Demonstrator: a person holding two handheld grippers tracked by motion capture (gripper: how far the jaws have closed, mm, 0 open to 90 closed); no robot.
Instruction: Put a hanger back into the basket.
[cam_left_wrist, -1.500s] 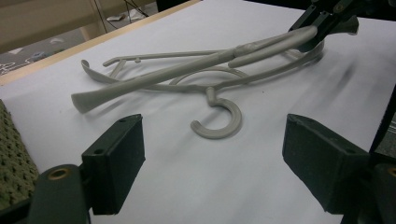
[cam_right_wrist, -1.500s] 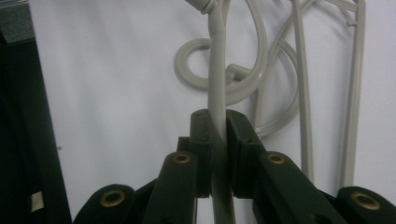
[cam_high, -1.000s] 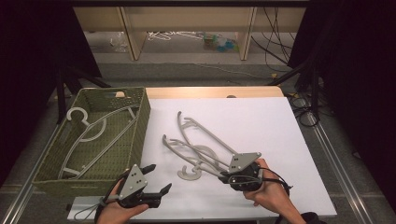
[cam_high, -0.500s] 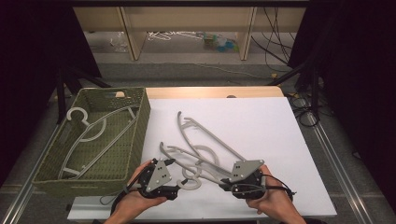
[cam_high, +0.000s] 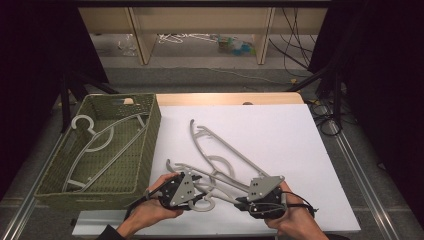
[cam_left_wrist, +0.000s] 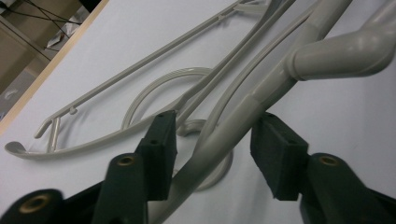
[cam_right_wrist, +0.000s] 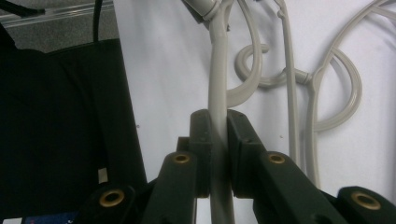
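Clearing hangers: one grey hanger (cam_high: 100, 147) lies in the green basket (cam_high: 145, 150); two remain on the table (cam_high: 310, 150). Right gripper (cam_right_wrist: 219, 140) is clamped on the near hanger (cam_right_wrist: 217, 88); left gripper (cam_left_wrist: 212, 149) has just been closing, its half-open jaws around that hanger's bar, pads not pressing.

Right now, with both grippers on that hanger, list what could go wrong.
1. The left gripper has been closing, yet its pads do not both press on the hanger between them; a lift now could let that end slip or swing.
2. A second hanger lies crossed under it, its hook close by; it may snag and be dragged along.
3. The right gripper pinches only a thin arm, so the hanger could twist in the grip.
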